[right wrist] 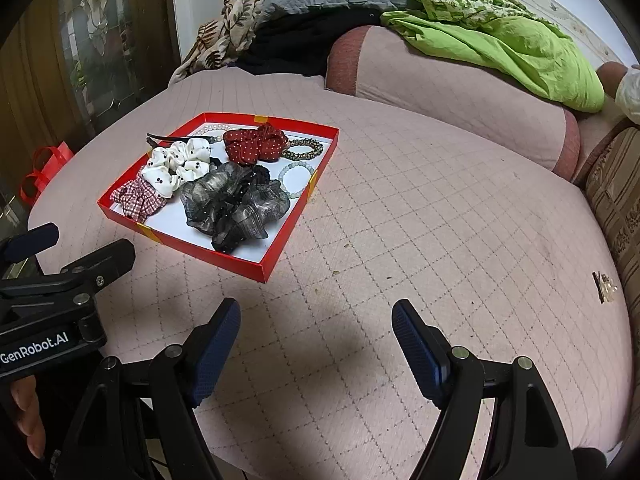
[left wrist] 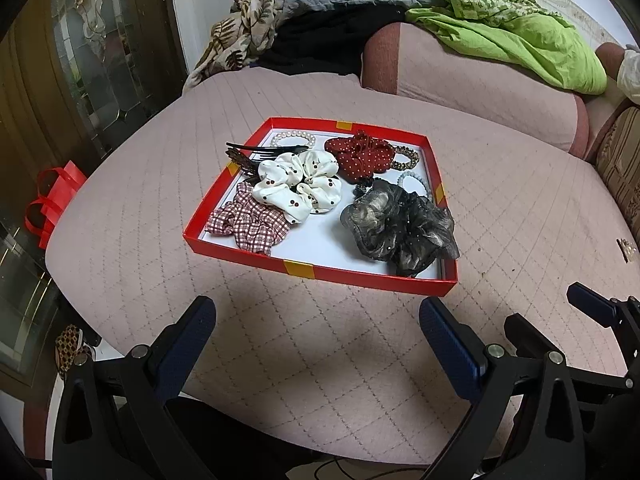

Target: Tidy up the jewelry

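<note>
The pearl bracelet (left wrist: 291,138) at the back of the red tray (left wrist: 320,272) shows only as an arc, its near side hidden behind the black hair clip (left wrist: 264,148) and the white scrunchie (left wrist: 298,186). The pale bead bracelet (left wrist: 416,182) is half covered by the grey organza scrunchie (left wrist: 400,224) in the left wrist view (the right wrist view shows nearly its whole ring). The brown patterned clip (left wrist: 240,162) is mostly tucked under the white scrunchie. A small dark beaded piece (left wrist: 361,189) is too small to identify. The red bag (left wrist: 52,200) is cut by the bed's edge. A small object (left wrist: 628,249) near the cushion is too blurred to name.
</note>
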